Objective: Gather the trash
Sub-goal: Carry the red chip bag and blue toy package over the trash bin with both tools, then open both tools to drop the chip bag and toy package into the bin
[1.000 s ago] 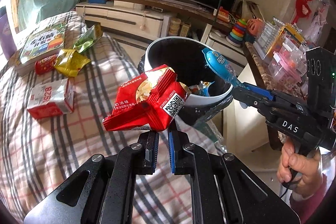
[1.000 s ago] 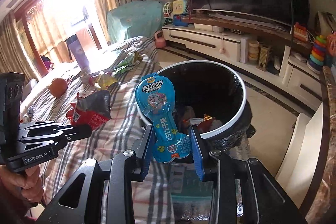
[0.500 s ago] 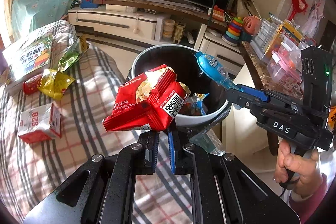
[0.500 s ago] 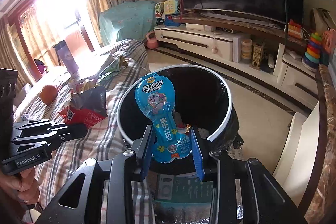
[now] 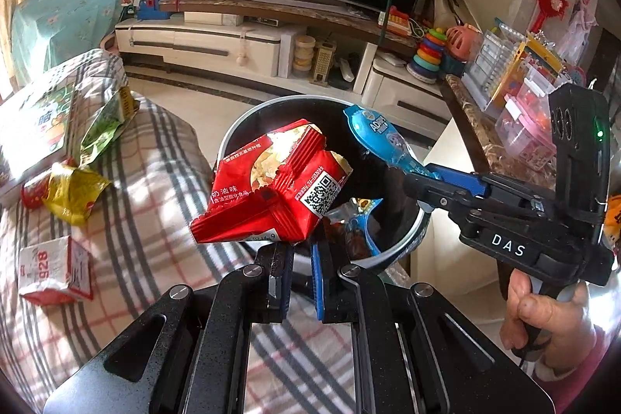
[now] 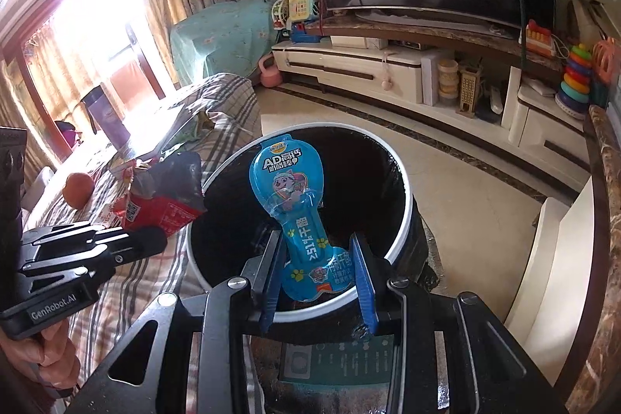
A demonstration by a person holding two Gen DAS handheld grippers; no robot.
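My left gripper [image 5: 299, 251] is shut on a red snack bag [image 5: 271, 185] and holds it over the near left rim of the black trash bin [image 5: 403, 243]. The bag also shows in the right wrist view [image 6: 163, 193]. My right gripper [image 6: 318, 270] is shut on a blue spoon-shaped wrapper [image 6: 291, 196] and holds it above the bin [image 6: 403, 204] opening. From the left wrist view the right gripper [image 5: 419, 181] reaches in from the right with the blue wrapper [image 5: 376, 138]. Wrappers lie inside the bin.
On the plaid cover [image 5: 155, 181] lie a yellow wrapper [image 5: 73, 193], a green wrapper [image 5: 104, 127], a red-and-white carton [image 5: 50, 270] and a box [image 5: 35, 130]. An orange [image 6: 77, 189] lies further left. A TV stand [image 6: 368, 68] and a toy-laden counter [image 5: 504, 127] stand behind.
Both grippers have moved closer to the bin. The red bag now overlaps the bin's rim and the blue wrapper hangs over the opening. Both grips are unchanged.
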